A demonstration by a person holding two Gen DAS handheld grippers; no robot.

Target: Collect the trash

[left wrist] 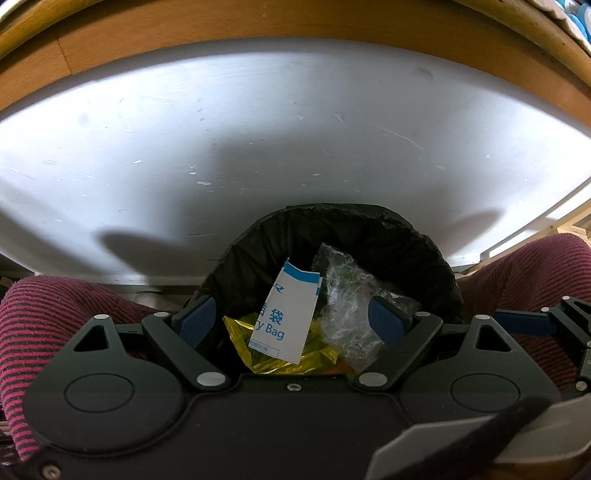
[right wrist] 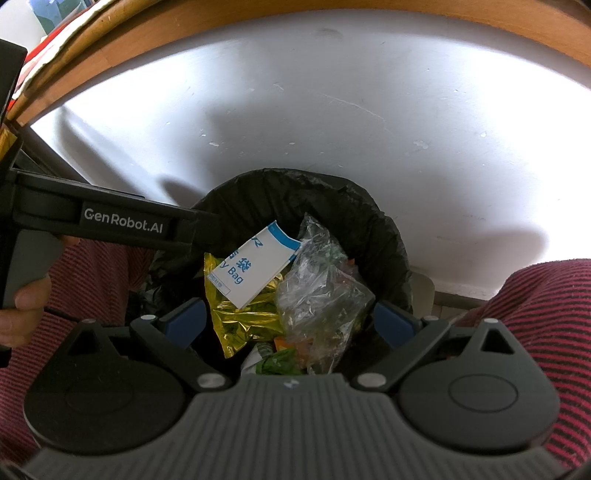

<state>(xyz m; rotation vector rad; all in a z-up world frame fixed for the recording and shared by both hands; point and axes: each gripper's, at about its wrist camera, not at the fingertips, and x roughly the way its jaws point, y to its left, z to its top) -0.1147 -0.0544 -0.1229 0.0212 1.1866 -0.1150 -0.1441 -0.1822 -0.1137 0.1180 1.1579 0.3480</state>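
Bin (right wrist: 388,236): black-lined, open at the top, standing on the floor between the person's knees, against the foot of a white panel (right wrist: 332,129).
Contents: white-and-blue paper bag (right wrist: 255,269) propped upright on top; gold foil wrapper (right wrist: 236,314) under it; crumpled clear plastic (right wrist: 317,295) to its right; green and orange scraps lower down, too small to identify.
Writing, paper bag: blue print, partly hidden, ending "y Bag"; a Chinese character 袋 above it; a small boxed code below, not readable.
Writing, tool: "GenRobot.AI" in white on the side of the left gripper, seen from the right wrist.
Left gripper (left wrist: 291,321): wide open, nothing held, blue pads (left wrist: 197,319) spread either side of the bin mouth, over the paper bag.
Right gripper (right wrist: 288,321): wide open, nothing held, hovering over the same bin just beside the left one.
Hand (right wrist: 18,310): grips the left tool's handle.
Step, judged: trash already lies in the bin; both tools empty, so a drop looks complete or a bag gather is about to start.
Next move, judged: either fetch more trash, or close on the liner rim; the thin liner would need a firm pinch on a gathered fold.
Surroundings: striped red trousers (right wrist: 554,314) both sides; wooden edge (left wrist: 295,22) above the panel.
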